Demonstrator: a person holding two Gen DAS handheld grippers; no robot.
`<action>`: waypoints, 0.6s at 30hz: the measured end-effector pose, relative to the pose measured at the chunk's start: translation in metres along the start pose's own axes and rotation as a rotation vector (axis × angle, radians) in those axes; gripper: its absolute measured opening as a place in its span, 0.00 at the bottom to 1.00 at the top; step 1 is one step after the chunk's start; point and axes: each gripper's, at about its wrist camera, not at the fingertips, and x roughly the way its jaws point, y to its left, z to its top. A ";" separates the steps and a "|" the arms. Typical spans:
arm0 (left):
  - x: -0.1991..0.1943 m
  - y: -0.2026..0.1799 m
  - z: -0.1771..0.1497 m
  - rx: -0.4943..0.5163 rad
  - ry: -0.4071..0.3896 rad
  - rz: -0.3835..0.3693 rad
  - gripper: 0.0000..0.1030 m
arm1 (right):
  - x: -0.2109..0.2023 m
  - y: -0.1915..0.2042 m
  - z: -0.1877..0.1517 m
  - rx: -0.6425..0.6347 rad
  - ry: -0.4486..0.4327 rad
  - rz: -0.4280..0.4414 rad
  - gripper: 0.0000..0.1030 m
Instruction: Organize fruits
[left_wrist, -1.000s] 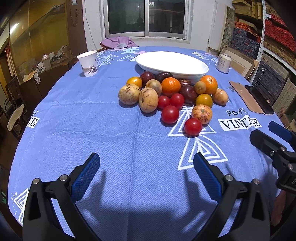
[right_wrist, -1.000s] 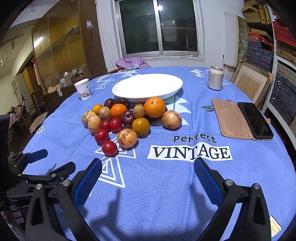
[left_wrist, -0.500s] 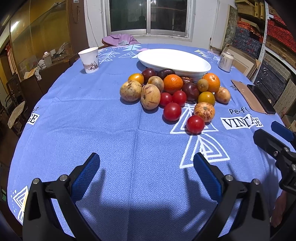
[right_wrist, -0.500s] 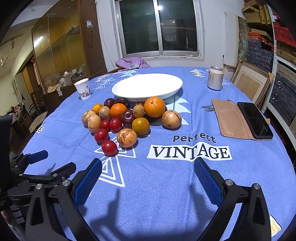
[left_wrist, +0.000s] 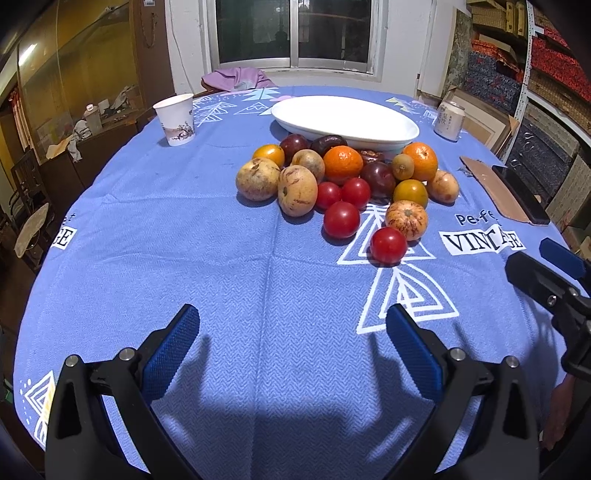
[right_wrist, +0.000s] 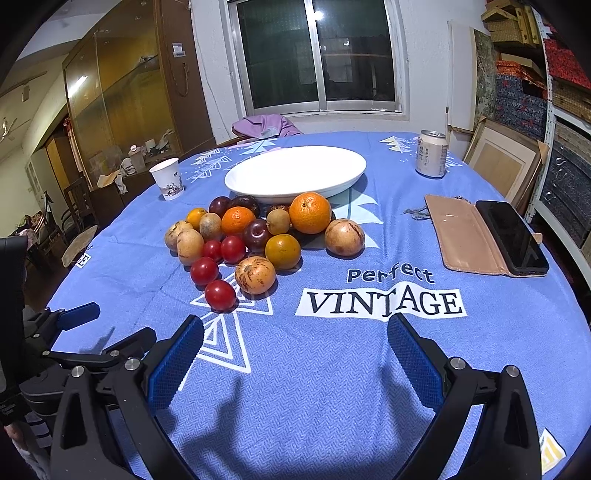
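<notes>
Hovering spread wide and holding nothing above the desk (left_wrist: 147, 229), the left gripper (left_wrist: 291, 354) and right gripper (right_wrist: 295, 358) are facing the fruits (right_wrist: 255, 236) lying heaped just before the white dish (right_wrist: 295, 173), so sorting is seemingly yet to begin.
</notes>
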 end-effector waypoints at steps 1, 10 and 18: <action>0.001 0.000 0.001 0.005 -0.002 -0.003 0.96 | 0.002 -0.001 0.001 -0.007 -0.003 -0.006 0.97; 0.018 0.009 0.027 0.058 0.008 -0.128 0.96 | 0.015 -0.014 0.019 -0.071 0.002 0.118 0.97; 0.051 0.015 0.065 0.081 0.007 -0.082 0.96 | 0.042 -0.030 0.040 -0.120 0.060 0.194 0.97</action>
